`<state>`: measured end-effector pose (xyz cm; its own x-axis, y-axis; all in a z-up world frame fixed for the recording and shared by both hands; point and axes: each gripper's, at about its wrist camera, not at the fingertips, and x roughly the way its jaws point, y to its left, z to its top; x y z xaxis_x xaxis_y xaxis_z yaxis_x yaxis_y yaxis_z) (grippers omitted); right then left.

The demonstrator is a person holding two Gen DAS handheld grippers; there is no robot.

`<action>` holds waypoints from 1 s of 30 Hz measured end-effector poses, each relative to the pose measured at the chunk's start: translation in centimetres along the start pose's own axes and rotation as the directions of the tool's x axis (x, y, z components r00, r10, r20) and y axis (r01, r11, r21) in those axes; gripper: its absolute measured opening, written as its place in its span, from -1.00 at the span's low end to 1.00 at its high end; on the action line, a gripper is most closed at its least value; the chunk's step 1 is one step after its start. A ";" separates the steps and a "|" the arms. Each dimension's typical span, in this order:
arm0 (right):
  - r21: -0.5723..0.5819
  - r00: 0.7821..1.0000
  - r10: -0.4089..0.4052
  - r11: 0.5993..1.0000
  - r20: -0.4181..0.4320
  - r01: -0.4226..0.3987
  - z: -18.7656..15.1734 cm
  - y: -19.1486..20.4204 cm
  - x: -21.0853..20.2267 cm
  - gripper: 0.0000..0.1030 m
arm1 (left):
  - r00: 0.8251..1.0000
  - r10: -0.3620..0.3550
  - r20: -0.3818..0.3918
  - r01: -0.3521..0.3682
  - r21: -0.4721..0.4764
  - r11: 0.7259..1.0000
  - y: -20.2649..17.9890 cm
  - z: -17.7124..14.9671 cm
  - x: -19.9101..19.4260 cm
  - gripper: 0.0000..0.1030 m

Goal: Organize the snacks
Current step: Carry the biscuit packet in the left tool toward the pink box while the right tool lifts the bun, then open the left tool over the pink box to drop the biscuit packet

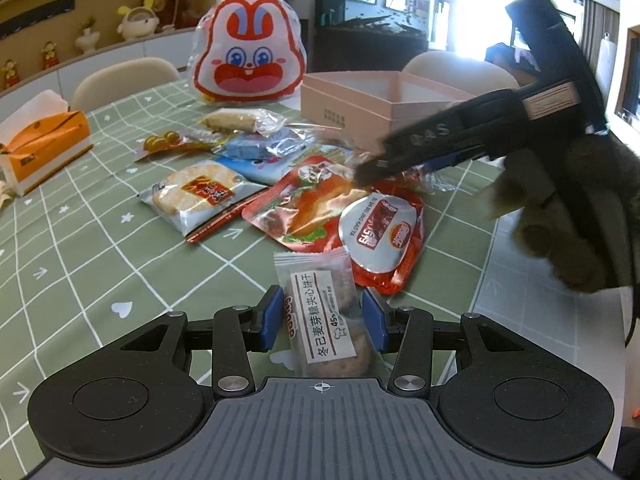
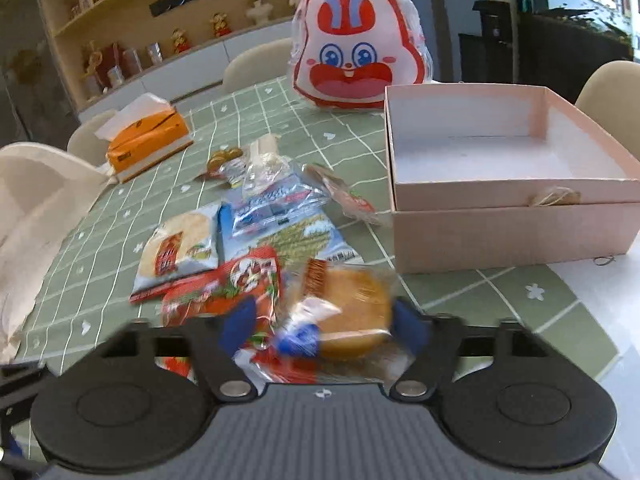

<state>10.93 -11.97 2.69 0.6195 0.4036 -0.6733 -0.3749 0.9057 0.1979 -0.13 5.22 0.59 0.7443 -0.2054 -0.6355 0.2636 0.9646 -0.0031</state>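
Left hand-held gripper (image 1: 322, 322), angled down, grips a biscuit packet (image 1: 324, 316); right hand-held gripper (image 2: 324, 326), angled down, clamps a wrapped bun (image 2: 348, 312)

pink box (image 2: 516, 236) open-topped, snack pile (image 2: 256, 232) beside

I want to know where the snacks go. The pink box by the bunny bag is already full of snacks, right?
Not quite. The pink box does sit by the bunny bag, but it is empty: the right wrist view shows only its bare white floor. The snacks still lie on the green tablecloth beside it.
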 end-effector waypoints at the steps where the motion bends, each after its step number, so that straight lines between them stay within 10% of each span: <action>1: -0.012 1.000 0.012 1.000 -0.009 -0.012 -0.1 -0.2 -0.9 0.10 | 1.000 0.003 0.001 -0.003 0.004 1.000 -0.1 0.0 0.0 -0.05; 12: -0.131 0.969 -0.100 0.983 0.225 0.132 -3.4 -4.2 -13.8 0.07 | 0.996 -0.069 0.048 0.065 0.077 0.995 -4.6 0.3 -3.6 -0.15; 19: -0.055 0.925 -0.149 0.982 0.348 0.179 -4.2 -9.2 -18.6 0.08 | 0.973 -0.162 0.167 0.138 0.145 0.980 -10.4 6.3 -5.0 -0.15; 26: -0.012 0.906 -0.210 0.973 0.367 0.230 -4.4 -13.4 -18.4 0.08 | 0.935 -0.076 0.347 0.119 -0.104 0.987 -9.2 17.5 2.8 -0.15; 30: 0.004 0.889 -0.261 0.960 0.376 0.280 -4.0 -15.2 -17.8 0.06 | 0.959 -0.101 0.264 0.163 -0.224 0.961 -7.3 22.6 11.8 -0.14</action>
<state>2.80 -33.44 8.84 0.9081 0.1717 -0.3819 -0.1839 0.9829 0.0048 20.58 -7.95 10.58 0.8492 -0.3381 -0.4055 0.2369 0.9304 -0.2796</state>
